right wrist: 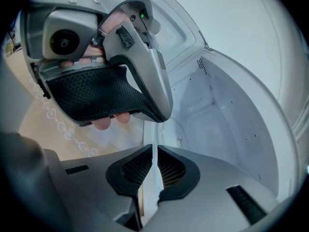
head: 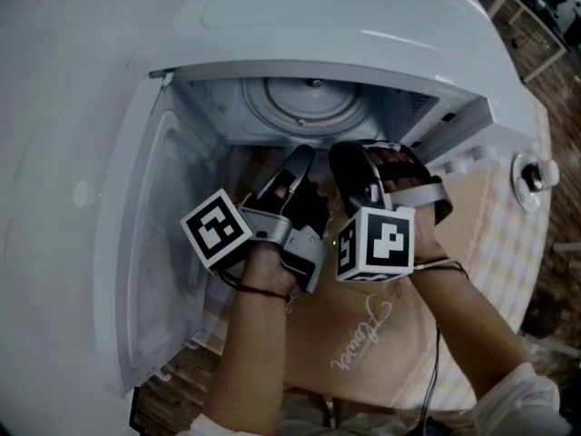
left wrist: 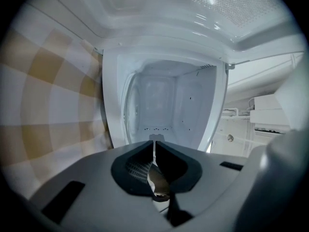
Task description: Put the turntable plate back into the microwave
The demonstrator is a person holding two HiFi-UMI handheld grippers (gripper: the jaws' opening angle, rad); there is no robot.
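Plate rim [right wrist: 153, 180] in right tongs [right wrist: 154, 148], hidden overhead

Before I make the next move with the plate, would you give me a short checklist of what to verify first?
1. Microwave door swung wide open: ok.
2. Left tongs closed on the turntable plate: ok, a thin glassy edge sits between the jaws.
3. Right tongs closed on the plate: ok, the same kind of thin edge is pinched there.
4. Plate past the opening and inside the cavity: ok, judging by the head view.
5. Plate centred over its hub: cannot tell.
6. Plate held level: cannot tell.
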